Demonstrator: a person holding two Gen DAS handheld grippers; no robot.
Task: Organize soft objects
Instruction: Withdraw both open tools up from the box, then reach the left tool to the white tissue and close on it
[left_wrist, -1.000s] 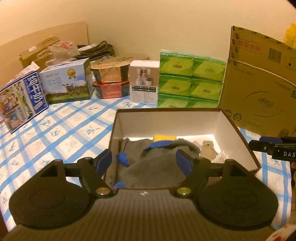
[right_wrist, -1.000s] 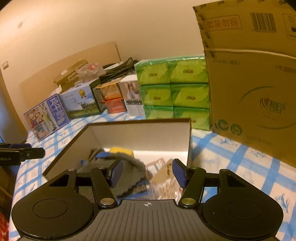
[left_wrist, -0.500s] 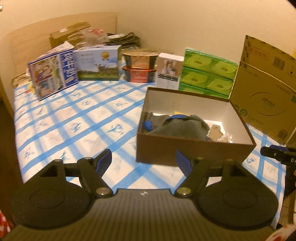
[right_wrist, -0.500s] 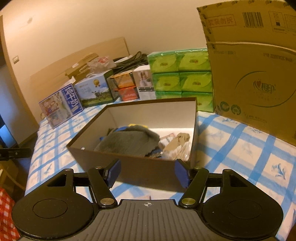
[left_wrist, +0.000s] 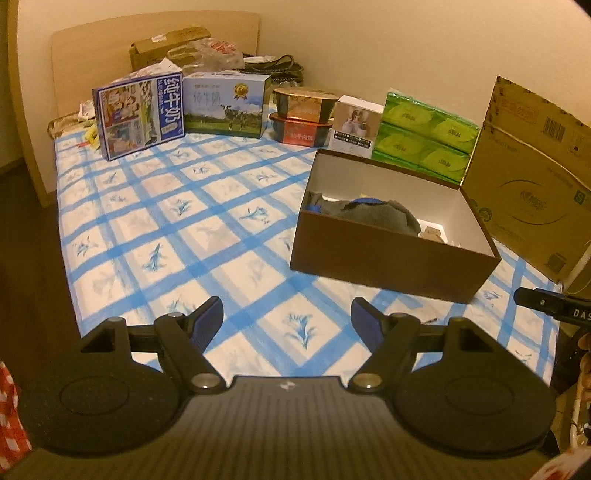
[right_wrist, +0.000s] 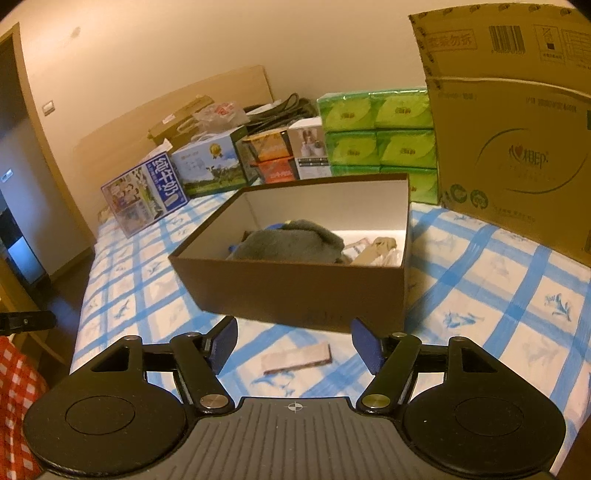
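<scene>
Blue-padded jaws of the left gripper (left_wrist: 287, 320) and right gripper (right_wrist: 293, 343) gape empty above the checked cloth (left_wrist: 177, 206), the right having just been widening, a flat packet (right_wrist: 297, 359) lying beneath it, while beyond both the grey cloth (right_wrist: 291, 242) rests inside the brown box (right_wrist: 295, 291).

Along the far wall we see a blue milk carton (left_wrist: 138, 114) leaning beside a second milk box (left_wrist: 225, 105), then two stacked dark tubs (left_wrist: 303, 120), a small white box (left_wrist: 355, 125) and green tissue packs (left_wrist: 424, 136). A big cardboard carton (left_wrist: 532, 177) stands at the right on the blue-checked cloth (left_wrist: 177, 206). A small flat packet (right_wrist: 297, 358) lies on that cloth.
</scene>
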